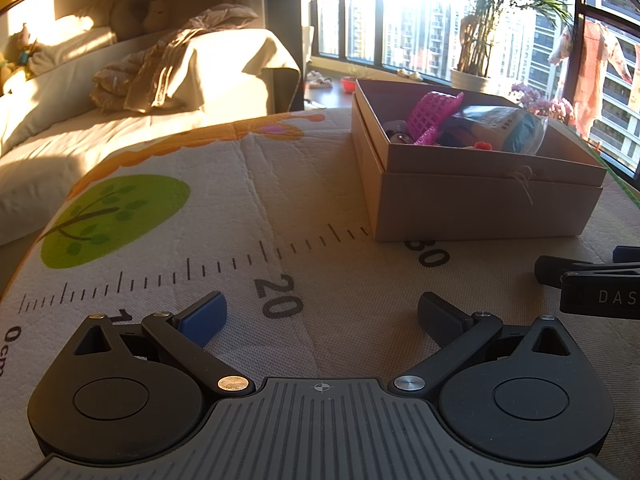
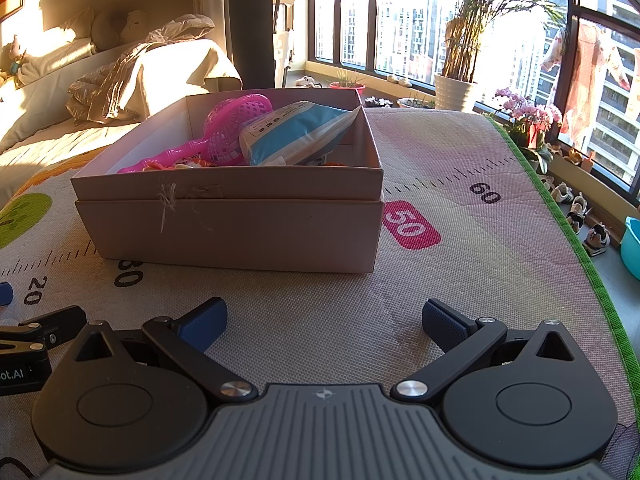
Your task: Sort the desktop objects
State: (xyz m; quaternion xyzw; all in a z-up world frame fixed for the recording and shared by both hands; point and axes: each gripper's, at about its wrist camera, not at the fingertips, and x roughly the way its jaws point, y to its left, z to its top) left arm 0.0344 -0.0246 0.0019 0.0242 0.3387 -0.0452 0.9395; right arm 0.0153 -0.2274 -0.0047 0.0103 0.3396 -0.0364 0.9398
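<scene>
Mat [image 2: 460, 152] numerals "50", "60"; "DAS" gripper [image 1: 592, 280].

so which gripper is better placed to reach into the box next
Right, probably. The cardboard box sits nearly straight ahead of the open, empty right gripper. From the left gripper, also open and empty, the box lies off to the right, farther across the mat.

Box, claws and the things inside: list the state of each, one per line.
Box: open, no lid on, resting on the mat.
Pink racket: inside the box, lying tilted.
Blue packet: inside the box, leaning on the racket.
Left claw: open, holding nothing.
Right claw: open, holding nothing.
</scene>
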